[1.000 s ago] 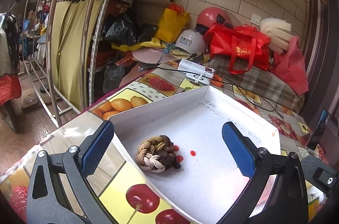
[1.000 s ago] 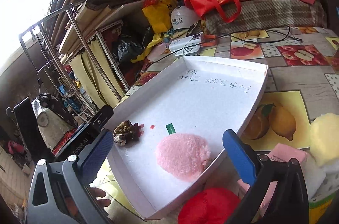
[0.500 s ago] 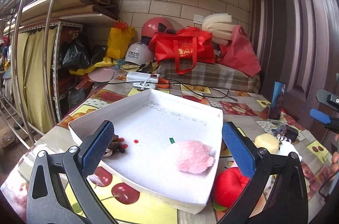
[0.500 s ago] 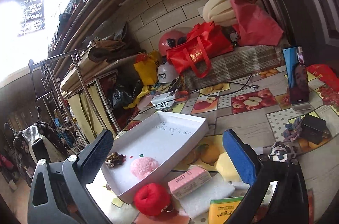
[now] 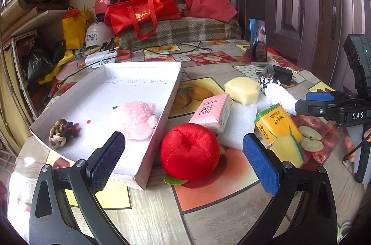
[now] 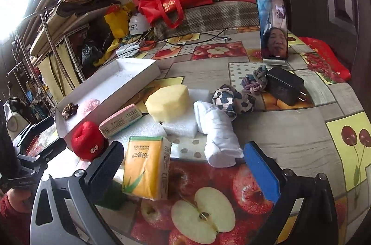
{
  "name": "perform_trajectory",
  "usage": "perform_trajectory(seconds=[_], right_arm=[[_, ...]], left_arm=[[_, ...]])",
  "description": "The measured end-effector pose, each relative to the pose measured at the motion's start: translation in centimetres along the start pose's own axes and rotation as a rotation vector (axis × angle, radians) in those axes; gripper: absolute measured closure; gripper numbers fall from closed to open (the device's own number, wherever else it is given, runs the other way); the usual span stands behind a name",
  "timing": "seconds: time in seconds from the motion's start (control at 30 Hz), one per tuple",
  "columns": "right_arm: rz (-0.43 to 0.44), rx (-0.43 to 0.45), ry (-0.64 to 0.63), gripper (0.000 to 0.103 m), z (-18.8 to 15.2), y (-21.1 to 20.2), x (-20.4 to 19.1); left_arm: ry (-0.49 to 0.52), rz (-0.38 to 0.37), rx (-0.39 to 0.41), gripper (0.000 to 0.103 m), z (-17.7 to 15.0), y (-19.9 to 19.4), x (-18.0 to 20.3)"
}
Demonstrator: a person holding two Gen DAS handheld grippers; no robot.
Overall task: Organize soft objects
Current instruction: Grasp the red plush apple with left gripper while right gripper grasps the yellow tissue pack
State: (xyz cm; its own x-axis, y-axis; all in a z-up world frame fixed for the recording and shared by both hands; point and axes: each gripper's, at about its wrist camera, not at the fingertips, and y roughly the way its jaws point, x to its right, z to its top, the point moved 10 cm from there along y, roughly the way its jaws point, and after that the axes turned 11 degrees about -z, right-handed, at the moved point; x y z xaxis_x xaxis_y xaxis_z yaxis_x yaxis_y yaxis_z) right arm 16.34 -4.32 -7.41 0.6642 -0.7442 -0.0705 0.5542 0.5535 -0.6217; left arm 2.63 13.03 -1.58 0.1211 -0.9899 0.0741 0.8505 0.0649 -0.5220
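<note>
A white tray [image 5: 172,91] holds a pink fluffy puff [image 5: 138,118] and a brown knotted rope toy [image 5: 62,133]. My left gripper [image 5: 183,160] is open and empty, with a red plush apple [image 5: 190,152] on the table between its fingers. My right gripper [image 6: 183,163] is open and empty over a yellow tissue pack [image 6: 146,166] and a rolled white cloth [image 6: 218,129]. A yellow sponge [image 6: 168,102], a pink tissue pack [image 6: 120,120], a spotted plush [image 6: 229,100] and a grey rope knot [image 6: 255,81] lie nearby.
White foam sheets [image 6: 180,124] lie under the sponge. A black charger [image 6: 286,88] and a standing phone [image 6: 273,30] are at the right. Bags, helmets and cables [image 5: 143,10] crowd the table's far end. A shelf rack [image 6: 58,47] stands left.
Both grippers have swung right and moved closer to the soft objects beside the tray. The left now frames the red plush apple; the right now frames the yellow tissue pack and white cloth.
</note>
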Motion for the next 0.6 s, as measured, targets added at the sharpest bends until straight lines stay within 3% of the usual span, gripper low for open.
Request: perform_trajectory(seconds=[0.07,0.17,0.23,0.3,0.33,0.47,0.6], right_arm=[[0.002,-0.014,-0.044,0.0,-0.4,0.8,-1.6],[-0.039,-0.031,-0.138,0.001,-0.9,2.1,-3.4],[-0.021,-0.038,-0.147,0.007,-1.1,2.7,-4.0],[-0.001,-0.064,-0.142,0.032,-1.3,3.1,-4.0],[0.002,-0.07,-0.133,0.037,-1.3,3.1,-3.8],[0.058,-0.073,-0.037,0.039,-1.0,2.7,-2.2],[0.065,-0.038,0.051,0.038,0.0,1.7,-0.5]], left_arm=[[0.011,0.007,-0.042,0.01,-0.5,0.8,0.2],[0.03,0.016,-0.069,0.01,-0.5,1.7,0.4],[0.033,0.021,-0.089,0.01,-0.6,2.4,0.4],[0.03,0.013,-0.124,0.01,-0.9,3.2,0.6],[0.034,0.007,-0.139,0.01,-1.1,3.5,0.8],[0.062,-0.008,-0.154,0.01,-1.0,4.1,2.0],[0.048,-0.088,-0.163,0.011,-1.1,4.3,3.6]])
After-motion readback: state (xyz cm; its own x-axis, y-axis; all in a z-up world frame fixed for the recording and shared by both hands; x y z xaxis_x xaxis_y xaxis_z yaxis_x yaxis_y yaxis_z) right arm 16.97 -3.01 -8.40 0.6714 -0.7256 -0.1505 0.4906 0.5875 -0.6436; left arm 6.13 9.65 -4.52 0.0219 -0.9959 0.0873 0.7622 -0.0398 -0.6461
